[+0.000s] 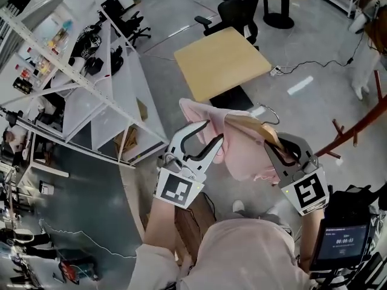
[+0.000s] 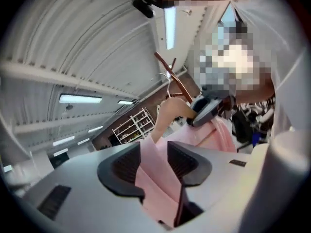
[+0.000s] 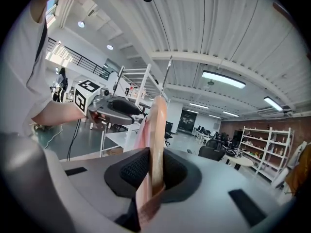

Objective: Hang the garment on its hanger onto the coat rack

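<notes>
A pink garment (image 1: 242, 150) hangs on a wooden hanger (image 1: 254, 124) with a wire hook (image 1: 270, 110). My right gripper (image 1: 281, 147) is shut on the hanger's arm, with pink cloth caught alongside; in the right gripper view the wood (image 3: 156, 144) stands upright between the pads. My left gripper (image 1: 213, 132) is at the garment's left edge. Its jaws stand wide, and a fold of the pink fabric (image 2: 155, 174) runs loosely between them. The red-brown coat rack (image 1: 357, 125) stands to the right, beyond the hanger, and also shows in the left gripper view as a coat rack (image 2: 171, 74) past the hanger.
A light wooden table (image 1: 221, 62) stands straight ahead with black office chairs (image 1: 239, 11) behind it. White shelving (image 1: 103, 95) runs along the left. A small screen (image 1: 341, 243) sits at my lower right. A person (image 1: 369, 35) is at the far right.
</notes>
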`<state>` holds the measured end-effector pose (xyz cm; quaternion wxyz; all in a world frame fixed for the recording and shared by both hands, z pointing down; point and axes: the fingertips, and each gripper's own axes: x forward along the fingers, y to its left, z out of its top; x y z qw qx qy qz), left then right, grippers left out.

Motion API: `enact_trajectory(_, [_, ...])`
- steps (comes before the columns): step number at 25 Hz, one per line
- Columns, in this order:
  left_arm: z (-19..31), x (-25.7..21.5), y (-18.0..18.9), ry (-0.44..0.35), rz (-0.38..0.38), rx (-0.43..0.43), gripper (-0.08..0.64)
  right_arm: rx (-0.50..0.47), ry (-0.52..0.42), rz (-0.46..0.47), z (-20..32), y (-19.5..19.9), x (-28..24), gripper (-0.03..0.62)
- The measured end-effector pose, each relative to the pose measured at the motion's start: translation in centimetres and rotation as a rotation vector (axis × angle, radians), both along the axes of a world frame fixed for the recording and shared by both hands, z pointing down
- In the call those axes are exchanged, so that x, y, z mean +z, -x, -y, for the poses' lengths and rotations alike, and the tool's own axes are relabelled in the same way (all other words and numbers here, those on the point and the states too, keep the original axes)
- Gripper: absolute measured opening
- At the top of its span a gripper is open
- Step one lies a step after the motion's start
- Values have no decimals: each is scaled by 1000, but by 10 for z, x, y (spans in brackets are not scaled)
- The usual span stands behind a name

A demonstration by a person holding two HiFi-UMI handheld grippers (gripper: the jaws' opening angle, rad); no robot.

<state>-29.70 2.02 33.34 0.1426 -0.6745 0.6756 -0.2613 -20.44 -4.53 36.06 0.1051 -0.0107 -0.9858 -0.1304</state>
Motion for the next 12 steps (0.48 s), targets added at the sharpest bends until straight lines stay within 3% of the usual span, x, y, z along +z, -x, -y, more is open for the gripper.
enact_trajectory(2, [23, -11, -7, 30, 149, 36, 166, 1, -18, 3, 4, 0, -6, 72])
enact_trajectory(6, [54, -20, -23, 83, 328, 106, 167, 1, -56, -5, 7, -4, -14, 72])
enact_trajectory(10, [76, -18, -36, 75, 401, 130, 165, 17, -75, -11, 7, -11, -17, 72])
enact_trajectory(12, [81, -15, -41, 71, 418, 131, 121, 24, -75, -18, 9, -15, -16, 72])
